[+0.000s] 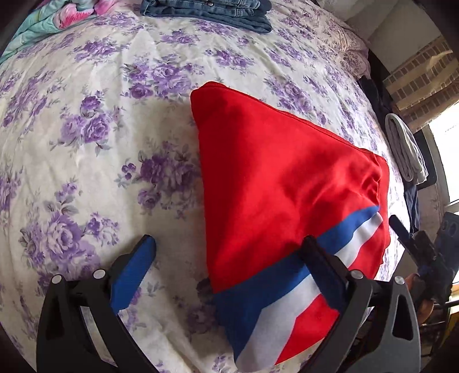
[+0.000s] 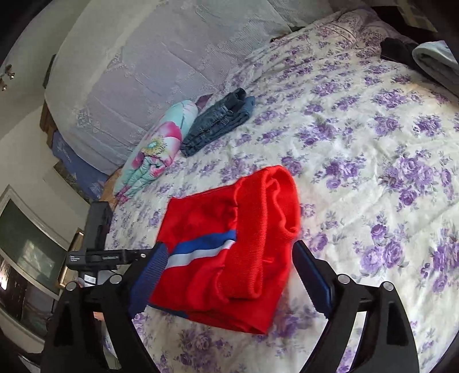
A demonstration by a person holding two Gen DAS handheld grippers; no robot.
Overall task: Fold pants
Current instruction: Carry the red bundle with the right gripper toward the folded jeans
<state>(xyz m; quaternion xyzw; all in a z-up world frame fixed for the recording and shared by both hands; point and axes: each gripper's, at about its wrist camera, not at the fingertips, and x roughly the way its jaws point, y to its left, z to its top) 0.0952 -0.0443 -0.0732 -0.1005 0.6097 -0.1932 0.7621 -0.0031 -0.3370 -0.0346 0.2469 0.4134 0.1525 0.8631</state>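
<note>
Red pants [image 1: 275,183] with a blue and white stripe lie folded into a compact bundle on the floral bedspread [image 1: 100,129]. In the right wrist view the pants [image 2: 229,252] show their ribbed waistband on top. My left gripper [image 1: 229,249] is open, its jaws wide apart, hovering over the bundle's near left corner; its right finger [image 1: 321,264] is over the stripe. My right gripper [image 2: 229,258] is open and straddles the bundle's near end without gripping it. The other gripper [image 2: 97,246] shows at the left of the right wrist view.
Folded blue jeans [image 2: 221,120] lie at the far side of the bed, also seen in the left wrist view [image 1: 209,11]. A rolled floral quilt [image 2: 155,149] lies beside them. Grey cloth [image 1: 407,149] hangs at the bed's right edge. A pale headboard cover [image 2: 160,66] stands behind.
</note>
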